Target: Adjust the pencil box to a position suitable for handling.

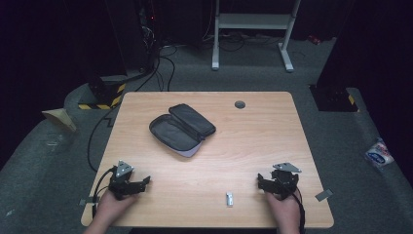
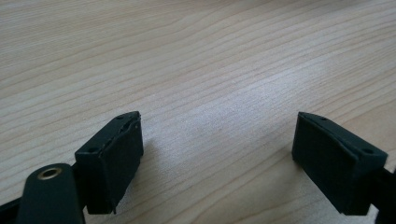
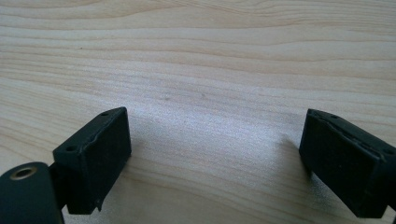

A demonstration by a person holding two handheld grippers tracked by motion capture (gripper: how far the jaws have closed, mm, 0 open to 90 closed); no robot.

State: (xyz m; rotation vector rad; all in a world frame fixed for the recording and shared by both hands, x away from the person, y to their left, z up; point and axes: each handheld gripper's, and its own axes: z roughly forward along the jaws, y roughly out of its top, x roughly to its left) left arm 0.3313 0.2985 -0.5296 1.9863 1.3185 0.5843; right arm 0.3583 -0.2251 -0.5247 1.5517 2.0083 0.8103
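Left gripper (image 1: 127,181): rests low on the near-left part of the wooden table (image 1: 253,146), jaws spread wide with bare wood between them.
Right gripper (image 1: 277,184): near-right part of the table, jaws likewise spread, nothing between the pads (image 3: 93,158).
Small item (image 1: 229,199): a little pale piece, perhaps a USB stick or clip, too small to name surely; it lies flat near the front edge, nearer the right gripper.
Pencil case (image 1: 181,127): dark fabric, unzipped and lying open mid-table, well apart from both grippers.
Handling, small item: likely light, stiff and smooth, so it could skid; pinch across its narrow sides.
Handling, case: soft and floppy; pinch the rim or lid edge to hold it steady.
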